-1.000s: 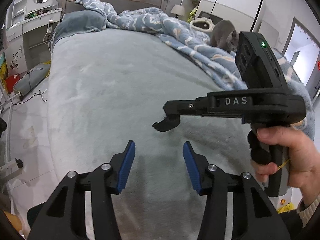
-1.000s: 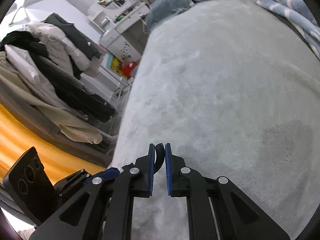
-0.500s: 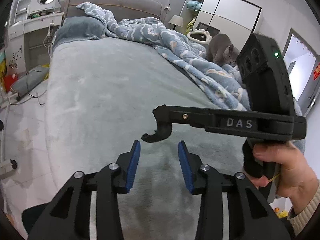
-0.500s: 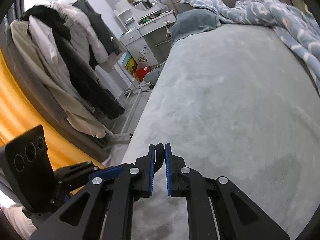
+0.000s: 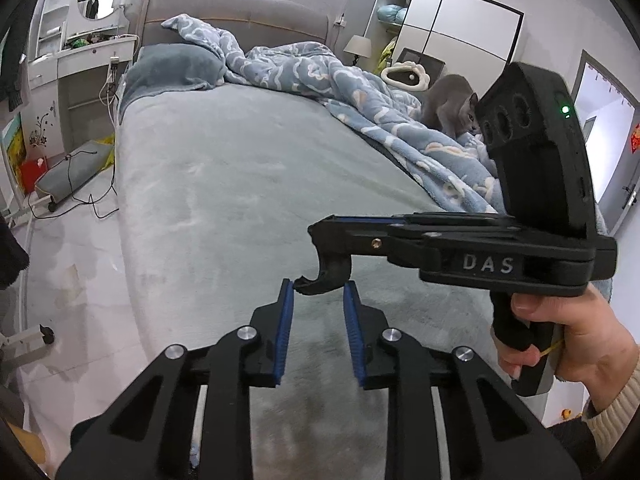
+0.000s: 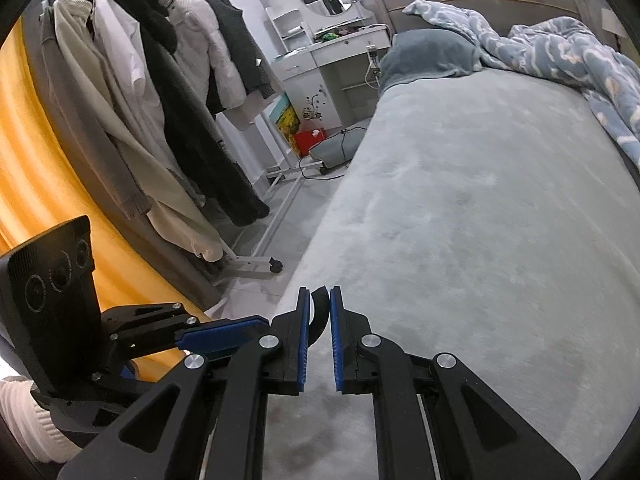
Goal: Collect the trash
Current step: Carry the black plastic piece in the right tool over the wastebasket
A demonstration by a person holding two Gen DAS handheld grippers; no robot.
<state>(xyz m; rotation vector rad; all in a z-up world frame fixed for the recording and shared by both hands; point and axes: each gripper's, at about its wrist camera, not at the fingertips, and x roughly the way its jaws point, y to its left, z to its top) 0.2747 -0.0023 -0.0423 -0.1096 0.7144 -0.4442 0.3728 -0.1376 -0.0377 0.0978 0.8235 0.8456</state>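
A small curved black scrap of trash (image 5: 320, 281) is pinched in my right gripper (image 6: 319, 304), whose blue pads are shut on it; the scrap also shows in the right wrist view (image 6: 318, 312). In the left wrist view the right gripper (image 5: 324, 264) reaches in from the right and holds the scrap between the tips of my left gripper (image 5: 318, 292). The left gripper is open, its blue pads either side of the scrap, the left pad (image 5: 287, 300) about touching it. Both hover above the grey bed cover (image 5: 240, 184).
A blue patterned blanket (image 5: 360, 100) and a grey cat (image 5: 448, 106) lie at the bed's far right. A clothes rack with coats (image 6: 160, 100) and an orange curtain (image 6: 32, 168) stand left of the bed. A white desk (image 5: 80, 64) and floor cables (image 5: 80, 184) are beyond.
Both grippers have risen and tilted up, showing more of the room. The left gripper's fingers have narrowed around the scrap held by the right gripper, which has moved between them.
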